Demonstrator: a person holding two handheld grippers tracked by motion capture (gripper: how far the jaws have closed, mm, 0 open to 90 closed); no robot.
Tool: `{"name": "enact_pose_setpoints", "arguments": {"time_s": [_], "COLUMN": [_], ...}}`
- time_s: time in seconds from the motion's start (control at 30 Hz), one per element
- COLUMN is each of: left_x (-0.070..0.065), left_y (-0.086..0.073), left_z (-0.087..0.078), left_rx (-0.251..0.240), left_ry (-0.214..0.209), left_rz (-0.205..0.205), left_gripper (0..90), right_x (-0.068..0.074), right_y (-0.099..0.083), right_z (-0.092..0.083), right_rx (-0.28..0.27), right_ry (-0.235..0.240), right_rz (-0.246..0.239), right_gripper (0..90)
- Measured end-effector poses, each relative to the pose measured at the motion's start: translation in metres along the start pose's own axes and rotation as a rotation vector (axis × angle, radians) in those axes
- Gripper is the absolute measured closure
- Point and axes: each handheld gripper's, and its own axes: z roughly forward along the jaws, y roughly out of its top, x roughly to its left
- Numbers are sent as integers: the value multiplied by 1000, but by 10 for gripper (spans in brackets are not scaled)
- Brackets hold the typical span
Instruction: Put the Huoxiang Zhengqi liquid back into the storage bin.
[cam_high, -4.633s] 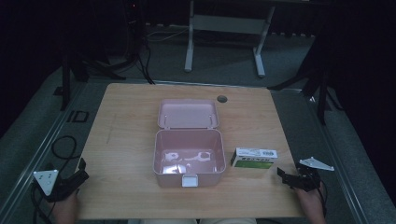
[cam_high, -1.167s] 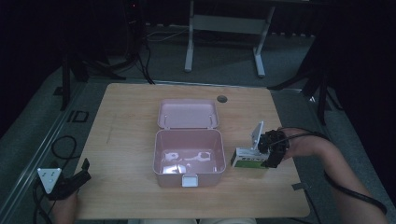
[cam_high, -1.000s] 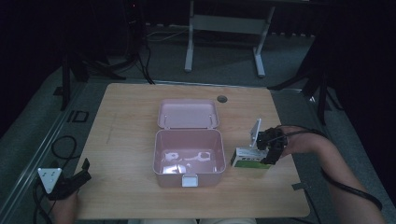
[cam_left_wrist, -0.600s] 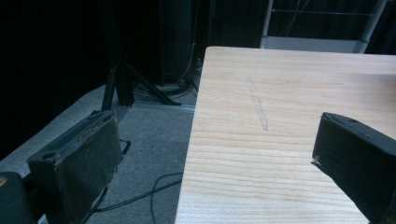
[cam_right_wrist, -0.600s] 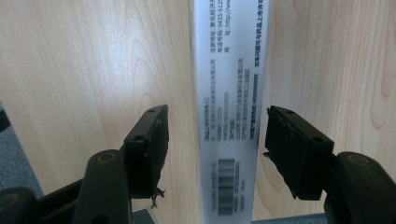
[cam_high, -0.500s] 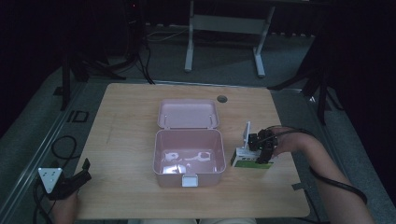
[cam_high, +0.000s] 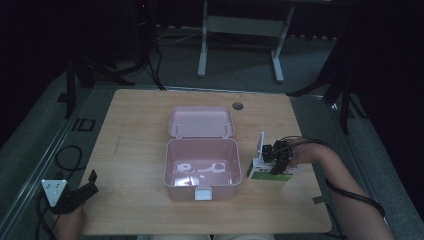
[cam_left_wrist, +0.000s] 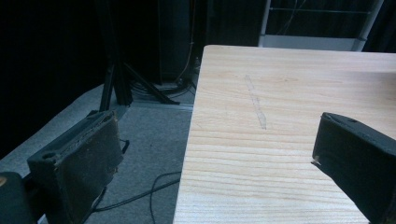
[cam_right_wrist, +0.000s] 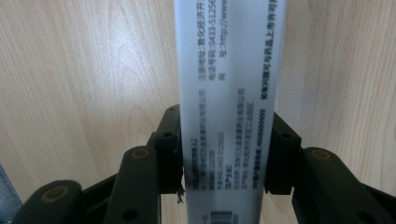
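A small white and green carton (cam_high: 265, 174) lies on the wooden table (cam_high: 140, 130), just right of an open pink box (cam_high: 200, 187). My right gripper (cam_high: 274, 161) comes down on the carton from above. In the right gripper view its two jaws press against both long sides of the white printed carton (cam_right_wrist: 229, 70), so the gripper (cam_right_wrist: 224, 144) is shut on it. My left gripper (cam_high: 87, 182) hovers off the table's front left corner. It stands open (cam_left_wrist: 217, 154) with nothing between its jaws.
The pink box's lid (cam_high: 201, 121) lies folded back behind it, and pale shapes show on its floor. A round cable hole (cam_high: 238, 106) sits near the table's far edge. Floor cables (cam_high: 65, 155) and a desk frame (cam_high: 240, 30) lie beyond the table.
My right gripper came in from the table's front right edge to the carton, slid left along it and closed on it. The left gripper has barely moved.
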Motion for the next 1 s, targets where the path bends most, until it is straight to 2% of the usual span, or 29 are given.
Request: {"name": "enact_pose_setpoints", "arguments": {"time_s": [0.37,0.6,0.8,1.0], "left_x": [0,0,-1,-1], "left_y": [0,0,0,0], "left_z": [0,1,1,1], "left_rx": [5,8,10,10], "left_ry": [-1,-2,0,1], "left_rz": [4,4,7,8], "left_gripper": [15,15,15,15], "right_x": [2,2,5,8], "right_y": [2,4,3,4], "right_z": [1,-3,-11,-23], "right_rx": [24,46,40,39], "right_ry": [13,54,88,87], "right_rz": [-48,-29,-25,-27], "right_gripper": [626,626,629,629]}}
